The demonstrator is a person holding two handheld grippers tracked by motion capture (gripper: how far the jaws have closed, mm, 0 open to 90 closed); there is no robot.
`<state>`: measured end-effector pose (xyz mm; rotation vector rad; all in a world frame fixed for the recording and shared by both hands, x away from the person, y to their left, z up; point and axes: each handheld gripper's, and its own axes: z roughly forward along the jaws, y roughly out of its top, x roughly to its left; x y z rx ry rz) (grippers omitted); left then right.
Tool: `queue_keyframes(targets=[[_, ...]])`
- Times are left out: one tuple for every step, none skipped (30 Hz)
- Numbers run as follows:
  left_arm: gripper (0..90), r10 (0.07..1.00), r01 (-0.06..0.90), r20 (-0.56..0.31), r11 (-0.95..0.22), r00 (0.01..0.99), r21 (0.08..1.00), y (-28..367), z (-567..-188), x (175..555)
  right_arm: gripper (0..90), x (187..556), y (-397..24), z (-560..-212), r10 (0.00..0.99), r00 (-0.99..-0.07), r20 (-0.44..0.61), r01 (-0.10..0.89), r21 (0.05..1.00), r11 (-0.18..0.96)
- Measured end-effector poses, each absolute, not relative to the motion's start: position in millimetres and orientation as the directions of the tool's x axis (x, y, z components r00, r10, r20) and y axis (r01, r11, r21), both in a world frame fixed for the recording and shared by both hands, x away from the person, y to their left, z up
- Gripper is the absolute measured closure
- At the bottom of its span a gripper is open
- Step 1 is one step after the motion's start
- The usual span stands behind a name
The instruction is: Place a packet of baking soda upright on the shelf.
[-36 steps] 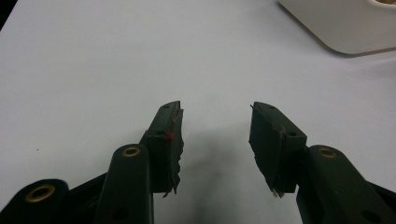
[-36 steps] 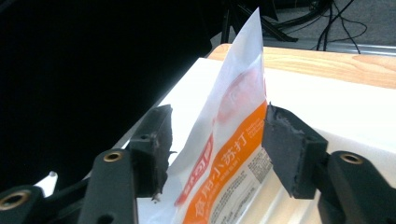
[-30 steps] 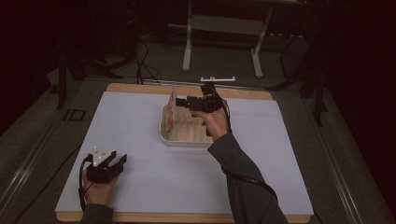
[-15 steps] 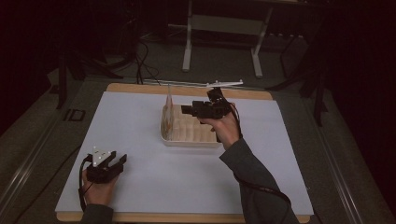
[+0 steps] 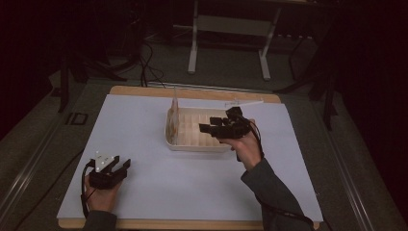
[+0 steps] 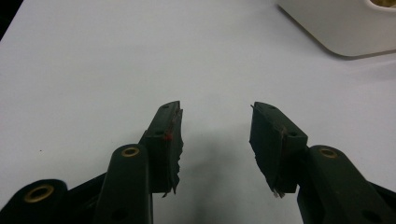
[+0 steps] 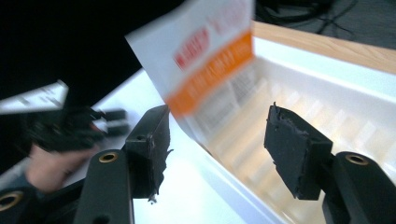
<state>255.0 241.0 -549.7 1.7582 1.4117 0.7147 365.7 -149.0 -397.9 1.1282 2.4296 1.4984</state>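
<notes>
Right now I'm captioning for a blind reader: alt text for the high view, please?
A person's right gripper, jaws open, hovers over a white compartmented tray on a white-covered table. The left gripper rests near the front left corner.

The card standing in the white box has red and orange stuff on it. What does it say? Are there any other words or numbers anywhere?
Card in the white box: a red line of print above an orange band with print, all too blurred to read.
Grey floor, left of the table: a dark mark that looks like "ID", not sure.
Flat white slip behind the box: too small to read.
Nothing else readable.
</notes>
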Motion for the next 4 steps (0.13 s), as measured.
queue_keyframes(targets=[[53.1, 0.972, 0.549, -0.035, -0.102, 0.232, 0.83, 241, -550, 255, 40.1, 363, -155, -404, 0.626, -0.723, 0.293, 0.545, 0.799, 0.255], [53.0, 0.972, 0.55, -0.03, -0.106, 0.232, 0.829, 241, -550, 255, 40.1, 359, -161, -410, 0.639, -0.715, 0.285, 0.546, 0.798, 0.255], [53.1, 0.972, 0.552, -0.028, -0.108, 0.231, 0.827, 241, -550, 255, 40.1, 355, -168, -419, 0.66, -0.701, 0.27, 0.549, 0.795, 0.258], [52.8, 0.974, 0.551, -0.026, -0.106, 0.227, 0.828, 240, -550, 255, 40.1, 353, -173, -424, 0.673, -0.693, 0.258, 0.551, 0.792, 0.264]])
